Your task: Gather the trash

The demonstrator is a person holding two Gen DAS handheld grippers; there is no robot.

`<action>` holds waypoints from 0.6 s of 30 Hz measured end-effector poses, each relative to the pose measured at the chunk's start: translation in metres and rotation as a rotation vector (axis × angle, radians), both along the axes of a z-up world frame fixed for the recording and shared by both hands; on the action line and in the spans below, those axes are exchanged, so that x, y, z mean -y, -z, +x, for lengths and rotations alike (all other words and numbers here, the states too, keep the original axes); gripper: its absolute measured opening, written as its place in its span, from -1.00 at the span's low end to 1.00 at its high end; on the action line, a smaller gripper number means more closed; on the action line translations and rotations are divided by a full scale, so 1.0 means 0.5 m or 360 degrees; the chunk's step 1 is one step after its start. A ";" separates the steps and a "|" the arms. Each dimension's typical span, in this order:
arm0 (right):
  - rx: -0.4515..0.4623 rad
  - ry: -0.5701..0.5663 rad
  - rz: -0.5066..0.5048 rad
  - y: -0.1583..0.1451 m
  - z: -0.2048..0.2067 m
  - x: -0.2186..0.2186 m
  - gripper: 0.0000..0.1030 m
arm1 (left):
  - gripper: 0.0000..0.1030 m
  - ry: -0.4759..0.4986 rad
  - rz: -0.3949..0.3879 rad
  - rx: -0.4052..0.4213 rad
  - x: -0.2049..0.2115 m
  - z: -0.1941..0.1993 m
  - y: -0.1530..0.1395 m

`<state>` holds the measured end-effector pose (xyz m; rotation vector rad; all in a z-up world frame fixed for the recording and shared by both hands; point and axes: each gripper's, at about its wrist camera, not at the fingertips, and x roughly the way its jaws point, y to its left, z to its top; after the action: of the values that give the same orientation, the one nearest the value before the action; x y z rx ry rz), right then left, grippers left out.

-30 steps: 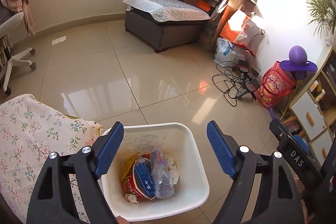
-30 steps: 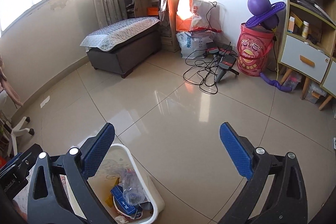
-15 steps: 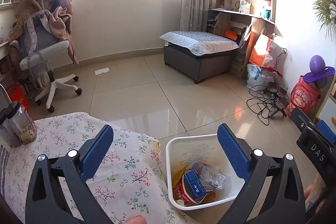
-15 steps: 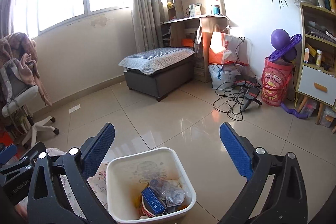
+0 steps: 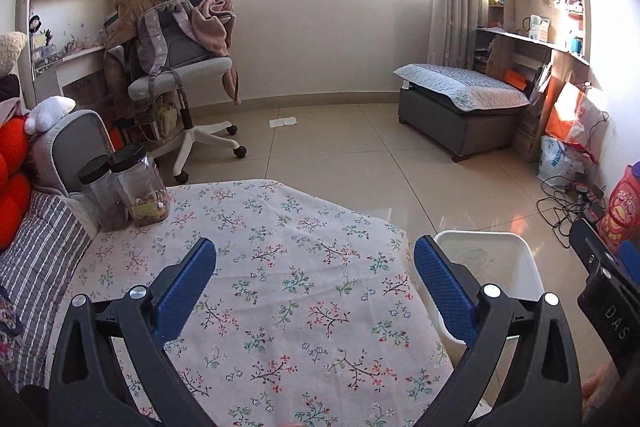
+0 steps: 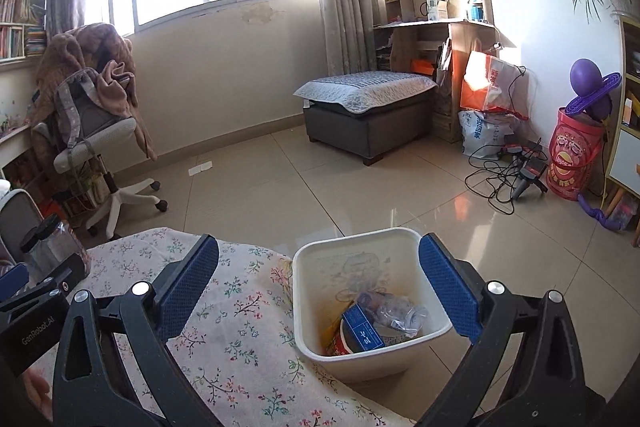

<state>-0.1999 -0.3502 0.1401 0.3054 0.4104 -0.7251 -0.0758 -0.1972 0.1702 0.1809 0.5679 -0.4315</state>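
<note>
Trash bin [image 6: 370, 269] beside floral tablecloth [image 5: 280, 267], two jars [image 5: 128, 193] on it

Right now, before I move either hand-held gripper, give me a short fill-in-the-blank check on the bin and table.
1. The white plastic trash bin stands on the ___ beside the floral tablecloth.
2. Both the left hand-held gripper and right hand-held gripper are ___.
3. The box in the bin is coloured ___.
4. Two clear jars with black lids stand on the ___.

Missing words: floor; open; blue; tablecloth
</note>
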 end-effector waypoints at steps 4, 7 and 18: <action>-0.0062 -0.0041 -0.0019 0.013 0.015 -0.027 0.86 | 0.87 -0.0067 -0.0035 -0.0012 -0.047 -0.002 0.003; -0.0083 -0.0074 -0.0049 0.016 0.023 -0.039 0.86 | 0.87 -0.0094 -0.0027 -0.0032 -0.064 -0.001 0.011; -0.0127 -0.0103 -0.0048 0.026 0.035 -0.043 0.87 | 0.87 -0.0104 -0.0044 -0.0080 -0.080 -0.006 0.030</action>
<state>-0.1823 -0.3285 0.1268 0.2343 0.4825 -0.6810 -0.0787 -0.1570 0.1553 0.1249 0.6152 -0.3811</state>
